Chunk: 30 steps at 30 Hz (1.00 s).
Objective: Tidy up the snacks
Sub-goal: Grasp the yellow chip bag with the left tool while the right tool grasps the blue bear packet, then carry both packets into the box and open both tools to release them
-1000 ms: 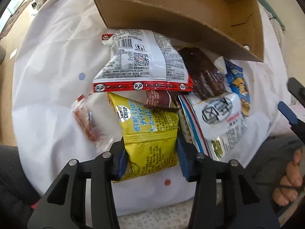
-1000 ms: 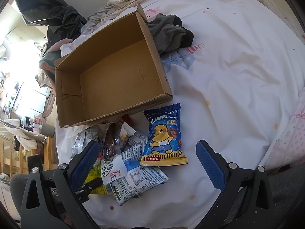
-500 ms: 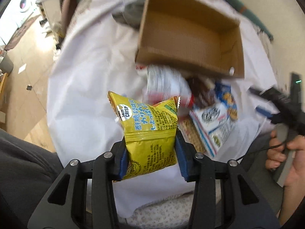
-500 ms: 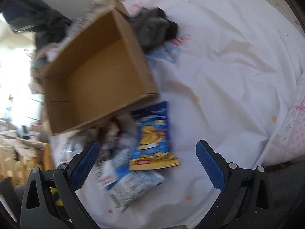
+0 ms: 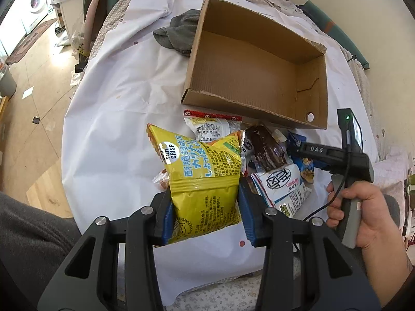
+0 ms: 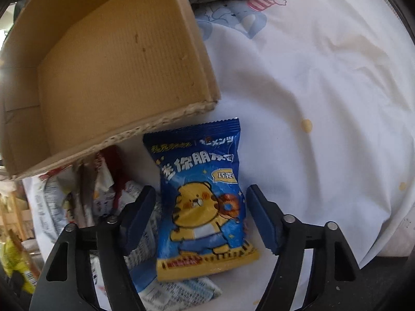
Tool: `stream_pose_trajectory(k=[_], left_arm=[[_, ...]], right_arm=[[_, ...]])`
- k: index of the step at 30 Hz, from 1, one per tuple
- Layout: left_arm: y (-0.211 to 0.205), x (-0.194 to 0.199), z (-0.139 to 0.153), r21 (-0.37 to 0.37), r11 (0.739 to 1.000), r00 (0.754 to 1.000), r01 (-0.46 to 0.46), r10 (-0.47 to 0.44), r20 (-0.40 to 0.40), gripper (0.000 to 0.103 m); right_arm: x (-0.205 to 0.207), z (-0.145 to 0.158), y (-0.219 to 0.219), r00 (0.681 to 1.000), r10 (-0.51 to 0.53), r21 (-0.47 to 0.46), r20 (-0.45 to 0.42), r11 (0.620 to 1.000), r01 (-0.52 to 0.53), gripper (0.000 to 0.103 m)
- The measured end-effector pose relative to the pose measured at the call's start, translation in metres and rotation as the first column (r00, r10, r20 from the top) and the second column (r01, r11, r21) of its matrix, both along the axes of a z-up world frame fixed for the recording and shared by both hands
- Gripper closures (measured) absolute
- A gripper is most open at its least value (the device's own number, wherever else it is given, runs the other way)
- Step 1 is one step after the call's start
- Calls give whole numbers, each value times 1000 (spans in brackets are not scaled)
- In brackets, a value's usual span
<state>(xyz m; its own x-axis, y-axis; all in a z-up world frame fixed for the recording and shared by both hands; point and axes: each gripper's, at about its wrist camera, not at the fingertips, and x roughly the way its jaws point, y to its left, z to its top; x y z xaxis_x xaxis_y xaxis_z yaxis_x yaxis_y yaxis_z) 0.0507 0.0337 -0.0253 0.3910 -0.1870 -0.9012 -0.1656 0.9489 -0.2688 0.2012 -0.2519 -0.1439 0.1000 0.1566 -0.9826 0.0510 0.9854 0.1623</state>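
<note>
My left gripper [image 5: 205, 207] is shut on a yellow crisp packet [image 5: 202, 178] and holds it up above the white sheet, short of the open cardboard box [image 5: 255, 77]. My right gripper [image 6: 201, 217] is open, its jaws either side of a blue snack packet with a tiger on it [image 6: 205, 202], which lies flat just in front of the box corner [image 6: 205, 103]. The other packets lie in a pile in front of the box: a red-edged white one [image 5: 212, 127], a dark brown one [image 5: 267, 150] and a white one with blue edges [image 5: 282, 186].
A grey cloth [image 5: 179, 33] lies against the box's far left side. The sheet's edge [image 5: 77, 155] drops to a wooden floor on the left. A hand holding the right gripper's handle [image 5: 358, 202] is at the right of the pile.
My left gripper has lifted the yellow packet off the pile and pulled back. My right gripper has moved down and forward over the blue tiger packet, and its jaws have narrowed.
</note>
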Motion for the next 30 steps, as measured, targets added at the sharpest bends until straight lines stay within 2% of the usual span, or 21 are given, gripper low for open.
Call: stream_pose_trajectory(k=[2, 4, 5, 10, 13, 17, 19, 22, 25, 30], left_arm=[[-1, 4, 0, -3, 1000, 1000, -2, 2, 0, 65], [-3, 9, 2, -9, 1000, 1000, 2, -2, 2, 65], [-4, 11, 4, -8, 1000, 1000, 6, -6, 5, 65], [-8, 30, 13, 2, 1000, 999, 22, -22, 33, 65], [-9, 44, 17, 3, 1000, 999, 25, -25, 47, 65], [-9, 65, 23, 8, 1000, 998, 21, -21, 63, 65], [-8, 77, 28, 14, 1000, 997, 18, -19, 78, 65], [-9, 97, 36, 32, 999, 994, 13, -16, 108, 65], [-11, 118, 40, 45, 999, 991, 15, -21, 131, 65], [-27, 151, 34, 88, 994, 987, 58, -71, 147, 65]], right_arm=[[-1, 0, 2, 1000, 17, -20, 17, 1000, -16, 55], [-4, 4, 0, 999, 26, -22, 28, 999, -25, 67], [-7, 7, -5, 999, 18, -11, 30, 1000, -17, 69], [-30, 33, -36, 996, -69, 66, 49, 996, 65, 73], [-39, 49, -59, 987, -127, 47, 94, 991, 123, 73], [-29, 79, -86, 963, -183, -6, 198, 982, 188, 73], [-20, 99, -90, 942, -185, 15, 282, 982, 188, 73], [-8, 125, -94, 906, -171, 109, 387, 984, 140, 73], [4, 144, -72, 883, -103, 186, 457, 982, 18, 73], [18, 145, -21, 862, 10, 213, 506, 968, -136, 73]])
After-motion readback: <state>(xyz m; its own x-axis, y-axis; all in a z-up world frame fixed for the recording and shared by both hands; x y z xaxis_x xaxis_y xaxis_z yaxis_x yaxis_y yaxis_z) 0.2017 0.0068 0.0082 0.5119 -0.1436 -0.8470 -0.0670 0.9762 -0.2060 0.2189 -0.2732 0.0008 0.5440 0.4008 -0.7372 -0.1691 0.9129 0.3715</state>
